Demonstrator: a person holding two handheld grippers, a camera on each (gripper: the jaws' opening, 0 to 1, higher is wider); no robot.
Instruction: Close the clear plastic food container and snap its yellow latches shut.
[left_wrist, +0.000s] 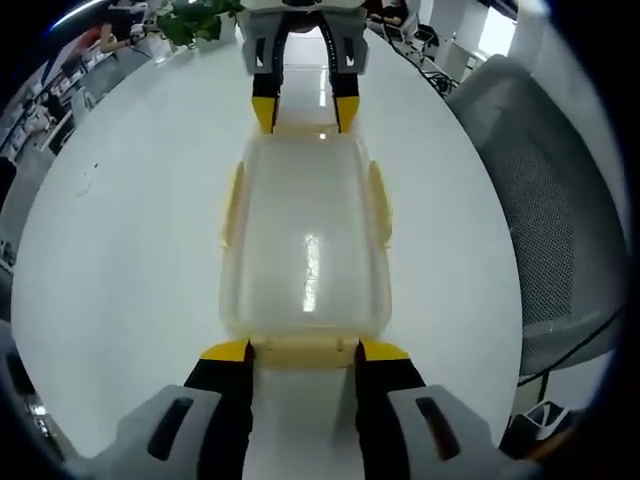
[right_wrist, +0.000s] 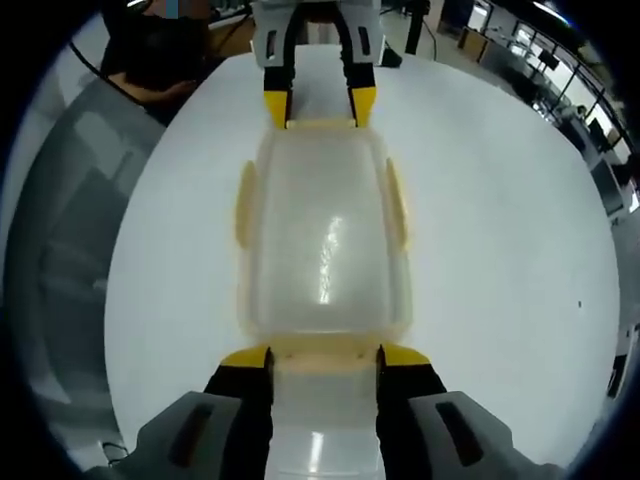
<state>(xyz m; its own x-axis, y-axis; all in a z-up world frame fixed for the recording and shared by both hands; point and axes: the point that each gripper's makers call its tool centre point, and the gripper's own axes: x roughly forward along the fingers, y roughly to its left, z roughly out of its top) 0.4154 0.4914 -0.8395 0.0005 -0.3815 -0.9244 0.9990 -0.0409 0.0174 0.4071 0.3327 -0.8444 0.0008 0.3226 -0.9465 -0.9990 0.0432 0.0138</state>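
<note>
We start at our left gripper (left_wrist: 303, 350), whose yellow-tipped black jaws stand apart on either side of the yellow end latch (left_wrist: 303, 350) of the clear rectangular plastic food container (left_wrist: 305, 245); the tips look to be at the latch's two ends, though we cannot say whether they press it. Our right gripper (right_wrist: 325, 357) mirrors this at the opposite short end, its jaws likewise spread around the latch (right_wrist: 325, 352) there. In each view the other gripper appears at the far end, jaws open about the far latch, so the two tools face each other along the box's length.

The container sits flat on the round white tabletop (left_wrist: 120, 220), with its translucent lid (right_wrist: 325, 240) already lying on top. The two long-side latches (left_wrist: 234, 205) (left_wrist: 380, 205) look folded against the walls, but we cannot confirm they are snapped.

We judge this arrangement is deliberate: working both ends at once keeps the light box from sliding while the end latches are pushed down. Remaining work seems to be those two end latches.

A grey mesh office chair (left_wrist: 540, 200) stands beside the table, and a potted green plant (left_wrist: 195, 20) sits at its far edge.
</note>
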